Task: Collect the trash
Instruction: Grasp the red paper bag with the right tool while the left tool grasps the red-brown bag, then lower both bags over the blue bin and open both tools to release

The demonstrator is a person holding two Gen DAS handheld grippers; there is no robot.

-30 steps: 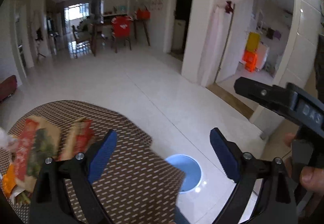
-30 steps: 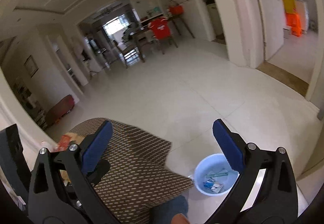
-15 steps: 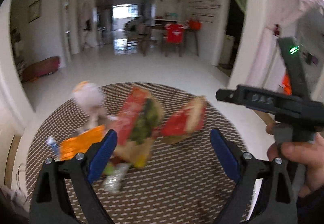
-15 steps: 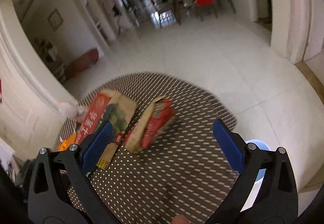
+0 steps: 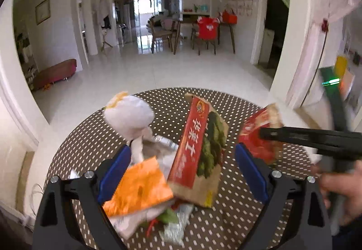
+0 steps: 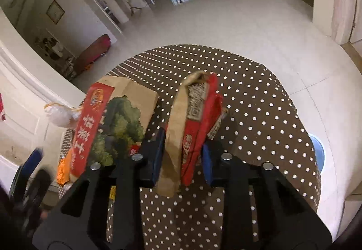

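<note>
Right wrist view showed my right hand-held gripper [image 6: 181, 155], jaws just closed, pinching the red packet [image 6: 194, 128] standing on the desk [image 6: 260, 114]; light, crumply, best held mid-body; my left hand-held gripper [image 5: 181, 173] gaped empty.

You see a matt brown polka-dot tablecloth [image 6: 260, 100], a creased kraft-paper packet [image 6: 192, 128] printed red, a flat kraft-paper box [image 5: 199, 148], a glossy orange wrapper [image 5: 138, 186], a crinkled white plastic bag [image 5: 129, 116] and glossy white floor tiles [image 5: 158, 73].
</note>
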